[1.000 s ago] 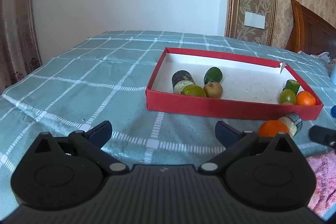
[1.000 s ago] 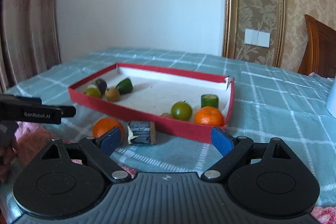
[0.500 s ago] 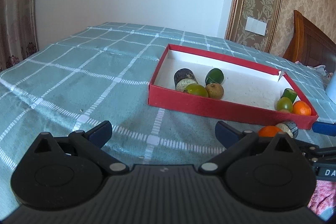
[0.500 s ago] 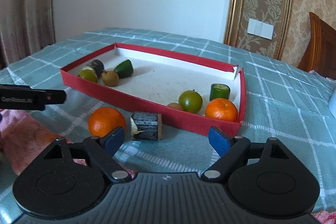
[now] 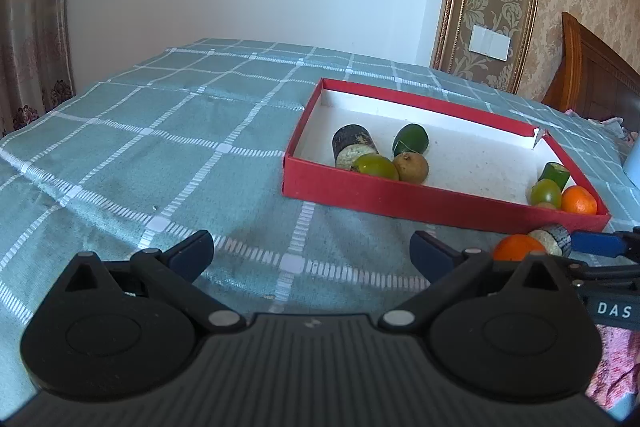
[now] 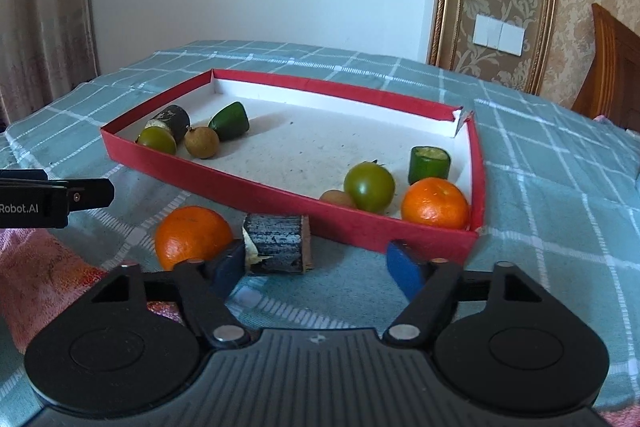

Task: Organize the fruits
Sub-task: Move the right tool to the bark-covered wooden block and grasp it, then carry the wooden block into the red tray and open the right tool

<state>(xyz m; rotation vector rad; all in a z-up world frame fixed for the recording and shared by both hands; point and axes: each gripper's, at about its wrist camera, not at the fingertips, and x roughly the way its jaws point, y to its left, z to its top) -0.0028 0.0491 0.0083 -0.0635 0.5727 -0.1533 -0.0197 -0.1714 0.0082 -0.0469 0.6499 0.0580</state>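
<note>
The red tray [image 6: 280,193] lies across the middle of the right wrist frame on a teal checked cloth [image 6: 560,187]. At its left end sit a dark cut cylinder [image 6: 172,117], a green-yellow fruit [image 6: 157,140], a brown round fruit [image 6: 201,142] and a dark green piece [image 6: 229,115], packed close together. At its right end sit a green tomato-like fruit [image 6: 369,185], an orange [image 6: 435,203], a cut green stub [image 6: 429,163] and a small brown fruit [image 6: 338,197], mostly hidden behind the front wall.

Outside the tray, lower centre of that frame, a second orange [image 6: 192,235] and a dark bark-skinned piece [image 6: 276,243] lie side by side on the cloth, just in front of the tray wall.

The right claw [image 6: 318,269] is closing; its blue left finger [image 6: 228,269] is against the pale cut end of the bark-skinned piece, while the right finger stands clear of it, so nothing is clamped.

The left claw [image 5: 306,251] hangs with its jaws wide apart over bare cloth at the lower middle of the left wrist frame, the tray to its upper right. A pink towel [image 6: 36,267] lies at lower left.
</note>
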